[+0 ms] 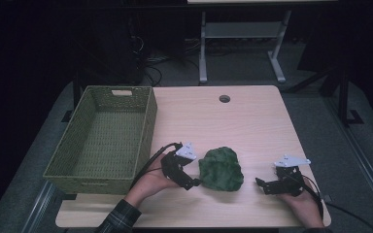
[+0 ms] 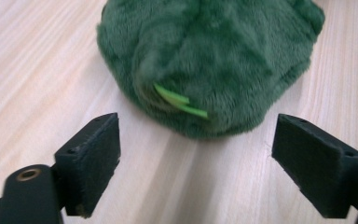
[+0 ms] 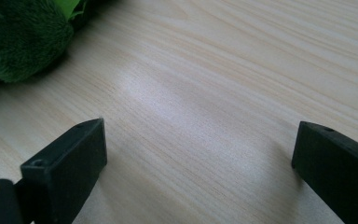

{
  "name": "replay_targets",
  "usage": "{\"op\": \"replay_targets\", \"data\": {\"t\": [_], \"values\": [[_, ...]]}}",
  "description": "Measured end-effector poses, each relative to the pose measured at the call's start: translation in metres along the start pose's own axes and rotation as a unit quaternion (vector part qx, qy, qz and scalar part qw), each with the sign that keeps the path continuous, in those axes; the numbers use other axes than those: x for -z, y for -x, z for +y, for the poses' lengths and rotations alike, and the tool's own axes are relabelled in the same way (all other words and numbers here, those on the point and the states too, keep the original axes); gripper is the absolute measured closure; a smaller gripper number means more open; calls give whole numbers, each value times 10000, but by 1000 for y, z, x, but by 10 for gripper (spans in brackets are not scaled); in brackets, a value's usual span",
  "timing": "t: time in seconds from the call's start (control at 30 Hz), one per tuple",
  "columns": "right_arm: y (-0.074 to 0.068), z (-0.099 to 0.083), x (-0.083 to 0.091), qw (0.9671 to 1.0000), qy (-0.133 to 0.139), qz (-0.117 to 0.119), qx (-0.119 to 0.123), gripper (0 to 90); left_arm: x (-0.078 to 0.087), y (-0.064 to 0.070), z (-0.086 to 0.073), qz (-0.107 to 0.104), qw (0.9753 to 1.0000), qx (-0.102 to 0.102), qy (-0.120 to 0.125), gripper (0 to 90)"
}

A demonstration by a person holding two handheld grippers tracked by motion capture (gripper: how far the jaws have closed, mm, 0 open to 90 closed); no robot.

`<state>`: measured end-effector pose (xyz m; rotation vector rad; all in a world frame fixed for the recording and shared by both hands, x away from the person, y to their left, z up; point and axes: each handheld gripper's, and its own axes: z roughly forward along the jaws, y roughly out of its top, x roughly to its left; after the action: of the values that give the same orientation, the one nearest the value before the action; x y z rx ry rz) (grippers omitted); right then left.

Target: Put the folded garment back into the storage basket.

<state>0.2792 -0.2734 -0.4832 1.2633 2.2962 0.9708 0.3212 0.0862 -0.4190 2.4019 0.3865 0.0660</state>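
- I see the table (image 1: 252,121) carrying a green woven basket (image 1: 85,170) at its left side.
- The green plush toy (image 1: 221,168) lies on the table near the front edge, between my two grippers and right of the basket.
- My left gripper (image 1: 194,183) sits just beside the toy's left side, jaws spread wide, the toy directly ahead.
- My right gripper (image 1: 261,185) rests further right, apart from the toy, jaws wide and holding nothing.
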Motion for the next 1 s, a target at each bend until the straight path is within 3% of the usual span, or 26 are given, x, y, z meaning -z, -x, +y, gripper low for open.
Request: {"op": "replay_targets", "data": {"t": [0.07,0.17,0.53,1.0], "values": [[0,0,0,10000,-10,9,-26,25,0,-3,6,21,9999,-107,-39,137],[1,1,-1,10000,-20,10,-4,24,-3,-5,14,-25,9999,-91,70,137],[1,0,-1,10000,-12,8,-11,25,-28,-2,37,-259,9985,-439,-183,137],[1,0,-1,10000,-12,7,-10,25,-63,4,32,-159,9953,-682,-666,137]]}}
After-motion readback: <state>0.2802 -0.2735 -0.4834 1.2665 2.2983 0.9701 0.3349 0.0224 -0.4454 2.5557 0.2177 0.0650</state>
